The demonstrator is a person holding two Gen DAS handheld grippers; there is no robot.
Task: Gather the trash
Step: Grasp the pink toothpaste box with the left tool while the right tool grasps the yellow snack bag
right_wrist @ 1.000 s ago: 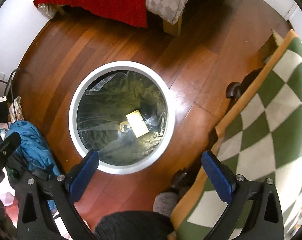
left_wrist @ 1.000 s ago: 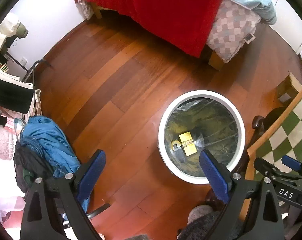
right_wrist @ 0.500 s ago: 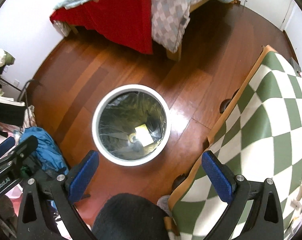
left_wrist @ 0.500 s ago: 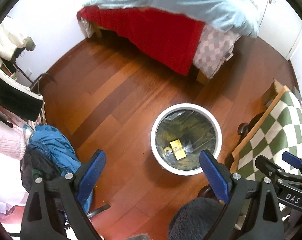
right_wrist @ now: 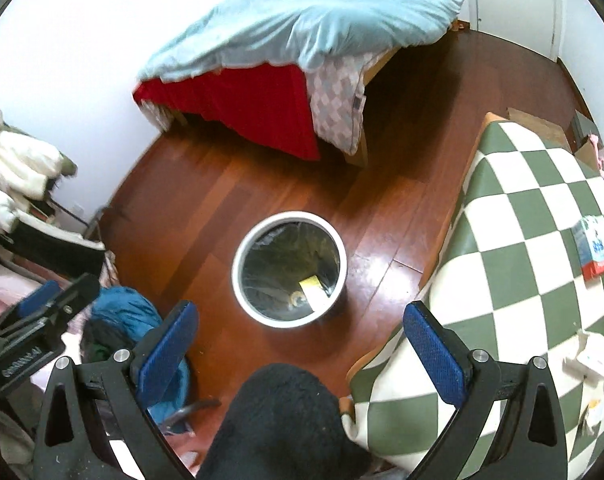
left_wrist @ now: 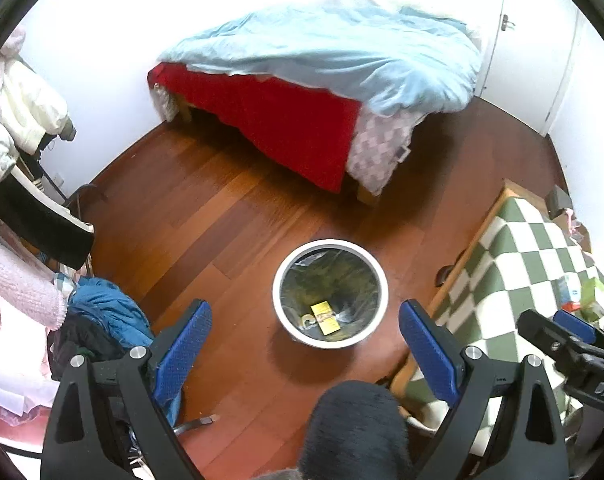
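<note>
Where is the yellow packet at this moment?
In both wrist views the yellow packet lies at the bottom of the white trash bin, which stands on the wooden floor between the bed and the checked table.

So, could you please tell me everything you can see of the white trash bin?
The trash bin is round with a white rim, open-topped and upright on the wooden floor, lined with a clear, crinkled plastic bag. At its bottom lie a yellow packet and a small curled scrap. It stands between the bed and the checkered table, touching neither.
</note>
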